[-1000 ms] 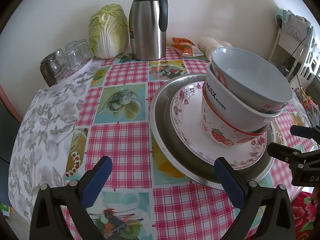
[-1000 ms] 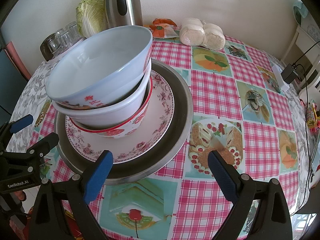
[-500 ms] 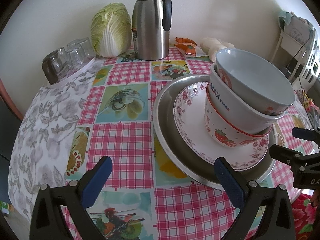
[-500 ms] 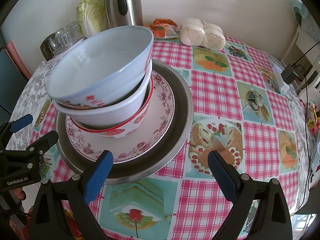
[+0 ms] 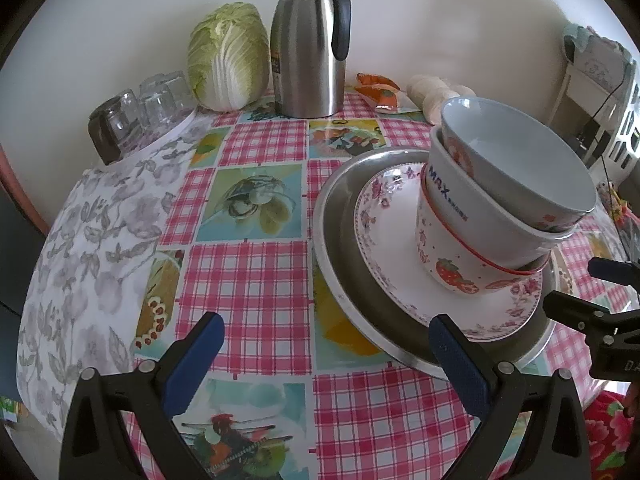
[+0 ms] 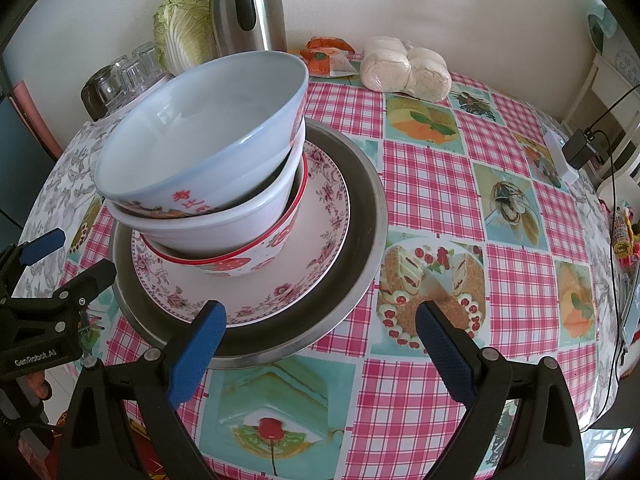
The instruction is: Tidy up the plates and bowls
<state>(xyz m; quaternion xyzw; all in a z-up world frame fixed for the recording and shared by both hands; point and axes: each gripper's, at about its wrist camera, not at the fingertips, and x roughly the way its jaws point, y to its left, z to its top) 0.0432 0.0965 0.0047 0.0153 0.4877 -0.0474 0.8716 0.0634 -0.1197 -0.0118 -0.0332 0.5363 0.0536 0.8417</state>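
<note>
A steel plate (image 5: 332, 236) (image 6: 368, 216) holds a floral plate (image 5: 384, 248) (image 6: 324, 240). On that stands a tilted stack of three bowls: a strawberry bowl (image 5: 444, 264) (image 6: 256, 260) at the bottom, a white bowl (image 5: 472, 216) (image 6: 240, 220) in the middle, a pale blue bowl (image 5: 520, 160) (image 6: 208, 128) on top. My left gripper (image 5: 326, 344) is open, low over the checked cloth to the left of the stack. My right gripper (image 6: 320, 328) is open at the steel plate's near edge. Neither holds anything.
At the back stand a steel thermos jug (image 5: 308, 40) (image 6: 248, 4), a cabbage (image 5: 228, 56) (image 6: 180, 20) and upturned glasses (image 5: 140, 108) (image 6: 120, 76). A bag of buns (image 6: 404, 64) and an orange packet (image 6: 326, 54) lie behind the stack. A charger and cable (image 6: 580, 148) sit at right.
The left gripper has drawn back and slightly up, so the table's back has dropped lower in its view. The right gripper and the stack have hardly moved.
</note>
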